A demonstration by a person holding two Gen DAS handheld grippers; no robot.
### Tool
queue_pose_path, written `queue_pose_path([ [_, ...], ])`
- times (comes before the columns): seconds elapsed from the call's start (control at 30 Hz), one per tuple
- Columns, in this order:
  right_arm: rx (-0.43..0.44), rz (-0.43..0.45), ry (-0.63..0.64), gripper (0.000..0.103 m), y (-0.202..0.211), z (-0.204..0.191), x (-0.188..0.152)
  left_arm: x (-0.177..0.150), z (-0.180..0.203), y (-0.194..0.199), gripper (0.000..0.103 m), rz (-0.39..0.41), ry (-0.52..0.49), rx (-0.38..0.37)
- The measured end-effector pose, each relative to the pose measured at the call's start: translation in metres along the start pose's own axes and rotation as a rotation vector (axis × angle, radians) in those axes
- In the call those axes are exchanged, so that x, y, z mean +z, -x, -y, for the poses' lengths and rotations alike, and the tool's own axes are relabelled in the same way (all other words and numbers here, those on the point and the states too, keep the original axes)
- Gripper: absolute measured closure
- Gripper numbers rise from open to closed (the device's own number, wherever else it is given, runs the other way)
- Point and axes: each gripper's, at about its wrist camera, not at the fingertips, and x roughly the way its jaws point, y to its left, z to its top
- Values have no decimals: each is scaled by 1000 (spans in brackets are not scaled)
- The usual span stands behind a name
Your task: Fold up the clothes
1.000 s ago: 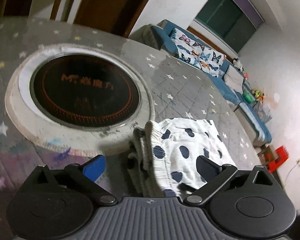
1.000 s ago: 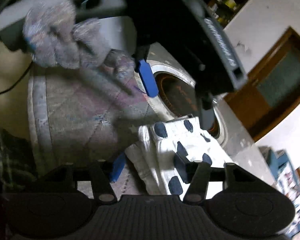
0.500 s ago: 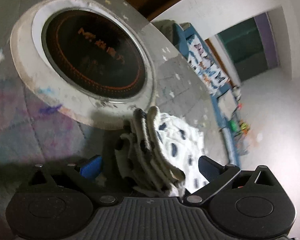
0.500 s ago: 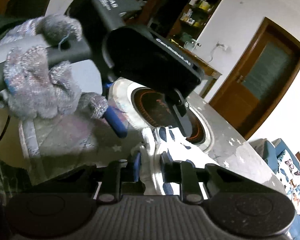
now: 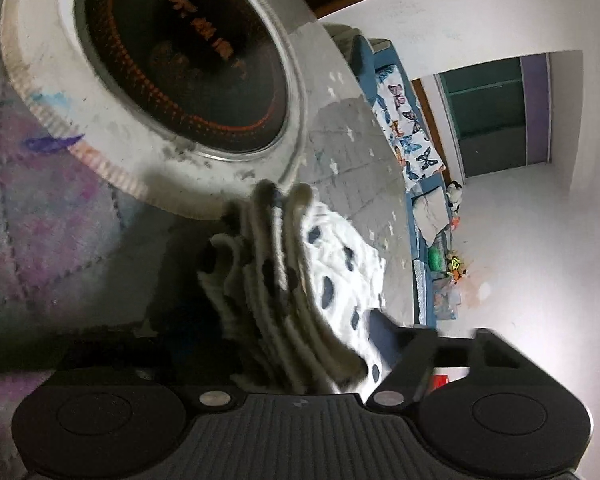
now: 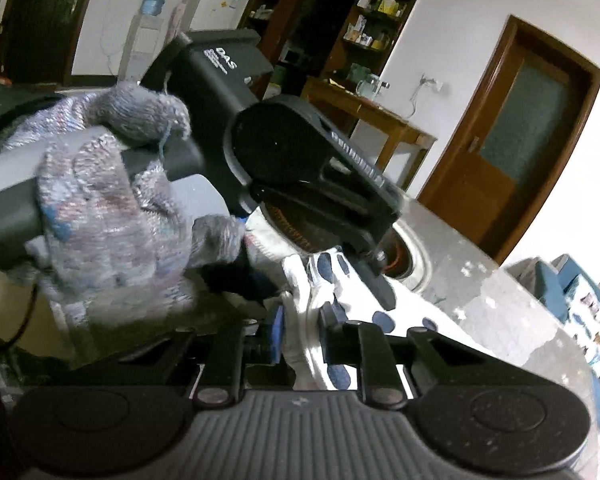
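My right gripper point(image 6: 300, 330) pinches the folded edge of the white, dark-spotted garment point(image 6: 320, 276). My left gripper point(image 5: 284, 336) has just been closing around its thick folded stack point(image 5: 300, 280), which lies on the star-printed tablecloth point(image 5: 352, 152) beside the round cooktop point(image 5: 180, 60).

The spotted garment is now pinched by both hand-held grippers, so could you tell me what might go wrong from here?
1. The left hand-held gripper, whose jaws have just been closing, bites a thick bunched stack of the spotted garment; inner layers may slip and spoil the fold.
2. The right hand-held gripper pinches only a thin edge, which could pull free.
3. The two grippers sit very close, so they may bump.
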Motion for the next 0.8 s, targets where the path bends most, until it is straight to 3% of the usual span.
queue_pose_path([
  [0.07,28,-12,-29,76,0,2,-4,2,-7,-2,67,-10,12,0],
  [0.13,48,-15,-82,72,3,10,-8,3,-11,-2,71,-13,5,-7],
  [0.27,75,-13,-240,71,14,43,-16,3,-13,0,71,-10,-42,-16],
  [0.4,23,-23,-360,68,12,84,-28,-2,-9,-1,71,0,-95,-13],
  [0.53,-37,-66,-421,63,-9,110,-39,-4,-13,3,70,3,-97,-19],
  [0.8,-108,-130,-514,62,-55,159,-56,-5,-13,1,70,1,-103,-24],
])
